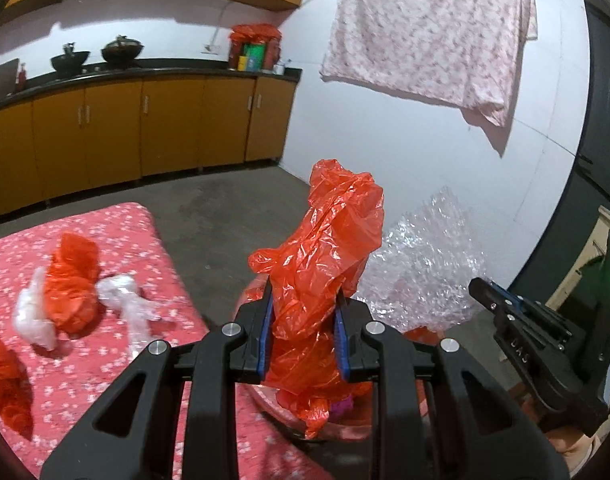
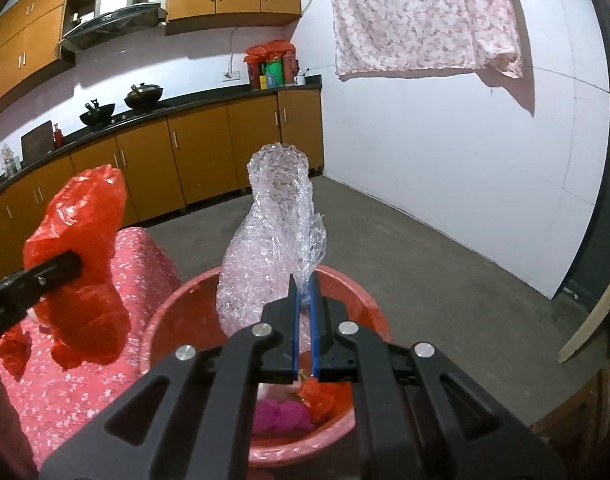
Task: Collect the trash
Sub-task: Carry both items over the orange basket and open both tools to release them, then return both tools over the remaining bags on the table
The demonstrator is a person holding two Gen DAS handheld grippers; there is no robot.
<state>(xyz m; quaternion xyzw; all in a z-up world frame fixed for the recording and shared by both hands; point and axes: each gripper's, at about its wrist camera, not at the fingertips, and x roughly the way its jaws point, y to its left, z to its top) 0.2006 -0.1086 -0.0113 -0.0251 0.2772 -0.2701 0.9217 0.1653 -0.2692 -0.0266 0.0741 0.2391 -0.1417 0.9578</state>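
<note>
Pink floral table (image 1: 117, 240), kitchen cabinets (image 1: 145, 128).

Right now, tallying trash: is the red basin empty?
Not empty. The red basin already holds pink scrap and red plastic at its bottom.

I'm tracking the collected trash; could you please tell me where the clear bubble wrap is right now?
The clear bubble wrap is clamped in the right gripper above the round red plastic basin, right of the crumpled red plastic bag.

Crumpled red bag (image 1: 329, 256), bubble wrap (image 2: 273, 232), above pink basin (image 2: 173, 308)
</note>
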